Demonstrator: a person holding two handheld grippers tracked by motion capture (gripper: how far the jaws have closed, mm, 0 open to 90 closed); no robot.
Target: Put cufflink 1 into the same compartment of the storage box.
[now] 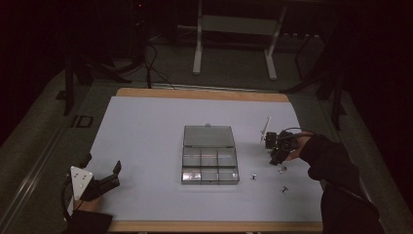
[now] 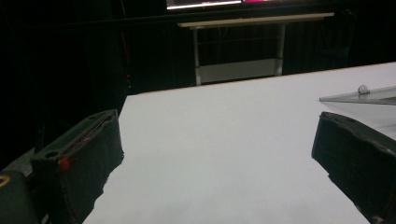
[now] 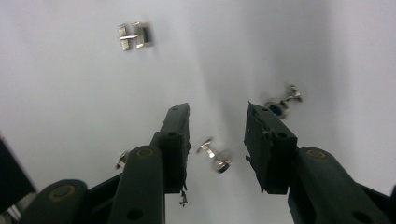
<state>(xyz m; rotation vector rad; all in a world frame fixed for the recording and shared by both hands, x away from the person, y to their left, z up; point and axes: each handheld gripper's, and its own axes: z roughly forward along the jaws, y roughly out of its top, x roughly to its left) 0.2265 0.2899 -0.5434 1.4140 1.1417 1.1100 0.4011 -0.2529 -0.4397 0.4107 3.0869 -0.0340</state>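
One cufflink (image 3: 122,160) half hidden behind hand-held gripper (image 3: 218,122).

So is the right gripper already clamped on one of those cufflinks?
No, in the right gripper view the right gripper has a cufflink lying on the table between its jaws, with a clear gap on both sides.

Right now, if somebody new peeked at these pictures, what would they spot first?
Probably the clear box with its lid open, in the middle of the white table. Next, the small shiny cufflinks scattered to its right, where the right gripper hangs over one cufflink with its jaws apart.
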